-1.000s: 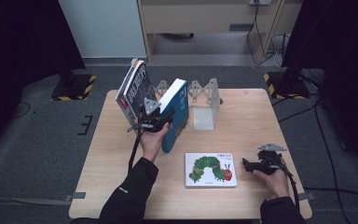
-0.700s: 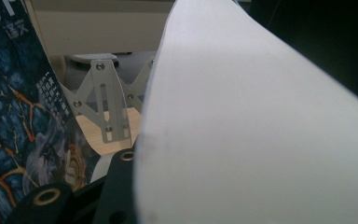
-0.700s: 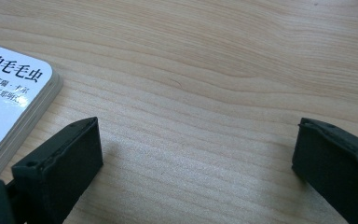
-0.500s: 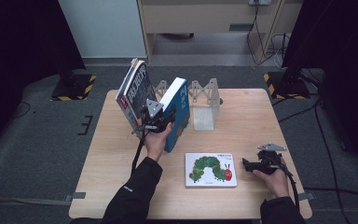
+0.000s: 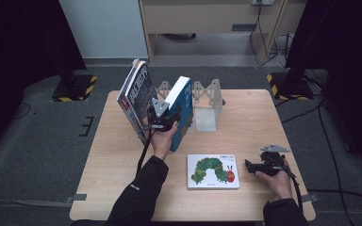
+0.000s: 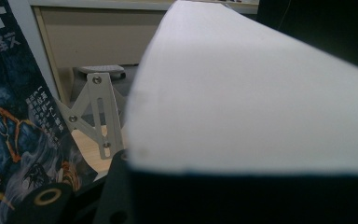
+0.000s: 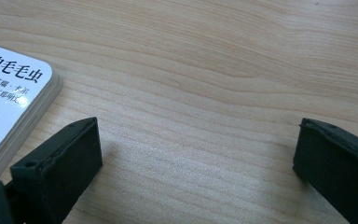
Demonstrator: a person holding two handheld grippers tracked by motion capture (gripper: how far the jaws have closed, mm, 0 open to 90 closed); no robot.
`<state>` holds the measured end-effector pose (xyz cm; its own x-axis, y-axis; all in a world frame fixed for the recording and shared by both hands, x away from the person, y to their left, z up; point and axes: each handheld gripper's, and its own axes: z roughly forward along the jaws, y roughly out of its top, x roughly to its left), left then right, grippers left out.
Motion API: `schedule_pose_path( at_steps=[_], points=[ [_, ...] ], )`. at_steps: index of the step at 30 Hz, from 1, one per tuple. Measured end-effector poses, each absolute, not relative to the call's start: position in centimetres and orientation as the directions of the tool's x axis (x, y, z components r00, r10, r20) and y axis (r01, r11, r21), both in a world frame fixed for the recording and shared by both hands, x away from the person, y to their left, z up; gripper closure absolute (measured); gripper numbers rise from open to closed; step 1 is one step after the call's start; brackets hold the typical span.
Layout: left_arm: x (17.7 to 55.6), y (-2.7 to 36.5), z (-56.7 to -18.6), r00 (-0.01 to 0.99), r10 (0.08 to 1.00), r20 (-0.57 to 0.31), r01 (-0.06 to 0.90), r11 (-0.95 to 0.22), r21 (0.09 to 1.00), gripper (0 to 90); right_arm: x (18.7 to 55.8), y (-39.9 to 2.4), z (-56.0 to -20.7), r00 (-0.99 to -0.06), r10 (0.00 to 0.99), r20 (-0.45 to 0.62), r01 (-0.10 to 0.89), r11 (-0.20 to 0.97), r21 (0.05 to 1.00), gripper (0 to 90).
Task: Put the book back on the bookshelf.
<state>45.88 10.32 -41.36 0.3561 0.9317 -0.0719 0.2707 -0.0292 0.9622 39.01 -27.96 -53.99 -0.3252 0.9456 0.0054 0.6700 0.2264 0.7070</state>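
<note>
The left tool (image 5: 166,120) is clamped on the thick blue-covered book with white page edges (image 5: 181,106), which stands tilted on the light wooden desk (image 5: 250,127) in front of the grey metal expanding book rack (image 5: 207,101). In the left gripper view the white page block (image 6: 261,93) covers most of the frame; one jaw is hidden behind it, and the book's lower edge is cut off. A dark illustrated book (image 5: 136,96) leans just left of the blue one. The right tool (image 5: 253,166) rests on the desk with jaws wide apart and nothing between them, just beside the flat white caterpillar picture book (image 5: 213,171), whose corner (image 7: 14,93) is partly cropped.
</note>
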Motion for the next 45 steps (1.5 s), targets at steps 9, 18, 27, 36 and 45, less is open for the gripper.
schedule_pose_path(
  at_steps=[9,18,27,36,45],
  points=[
    [45.2,10.7,-41.3,0.362,0.931,-0.042,0.262,-0.059,0.963,60.2,39.0,-28.0,-54.0,-0.327,0.945,0.003,0.669,0.229,0.707,1.1],
    [44.6,9.9,-41.5,0.353,0.935,-0.026,0.239,-0.063,0.969,60.1,39.0,-28.0,-54.0,-0.326,0.945,0.003,0.670,0.229,0.707,1.0],
    [44.9,10.2,-41.6,0.326,0.945,-0.031,0.241,-0.051,0.969,60.1,39.0,-28.0,-54.0,-0.327,0.945,0.004,0.670,0.229,0.706,0.9],
    [45.3,9.8,-41.7,0.324,0.945,-0.029,0.230,-0.049,0.972,60.2,39.1,-28.0,-54.0,-0.331,0.944,0.001,0.671,0.234,0.704,0.6],
    [46.2,9.4,-41.7,0.301,0.954,-0.019,0.232,-0.054,0.971,60.1,39.1,-28.0,-54.0,-0.330,0.944,0.001,0.671,0.234,0.703,0.6]
  ],
)
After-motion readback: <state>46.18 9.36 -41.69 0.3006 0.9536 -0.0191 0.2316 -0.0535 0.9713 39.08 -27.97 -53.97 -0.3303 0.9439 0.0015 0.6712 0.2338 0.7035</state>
